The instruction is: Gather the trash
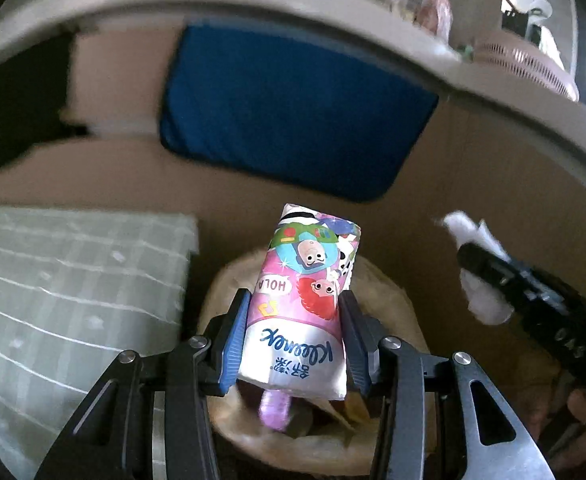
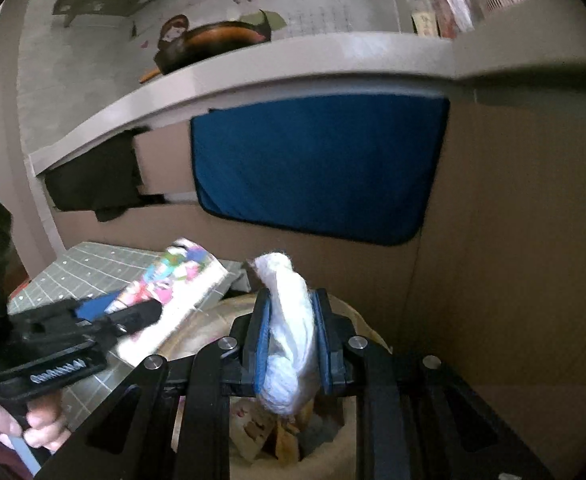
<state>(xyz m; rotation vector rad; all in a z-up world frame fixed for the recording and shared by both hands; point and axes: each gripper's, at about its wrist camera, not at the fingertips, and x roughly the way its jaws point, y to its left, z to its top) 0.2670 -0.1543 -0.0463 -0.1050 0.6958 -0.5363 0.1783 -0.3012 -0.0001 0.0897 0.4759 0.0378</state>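
My left gripper (image 1: 295, 308) is shut on a pink and white Kleenex tissue pack (image 1: 307, 288), held above a bin lined with a beige bag (image 1: 397, 312). The same tissue pack (image 2: 173, 284) and the left gripper (image 2: 141, 314) show at the left of the right wrist view, with a person's hand (image 2: 33, 428) on its handle. My right gripper (image 2: 291, 312) is shut on a crumpled white tissue (image 2: 291, 320), over the same bin (image 2: 209, 320) with wrappers inside. In the left wrist view the right gripper (image 1: 469, 264) shows at the right with the white tissue (image 1: 481, 300).
A brown cabinet front (image 2: 513, 260) rises behind the bin, with a blue cloth (image 2: 317, 168) hanging under the grey counter edge (image 2: 293, 60). A green checked mat (image 1: 73, 292) lies to the left. Bottles (image 1: 437, 8) and a pink basket (image 1: 529, 64) stand on the counter.
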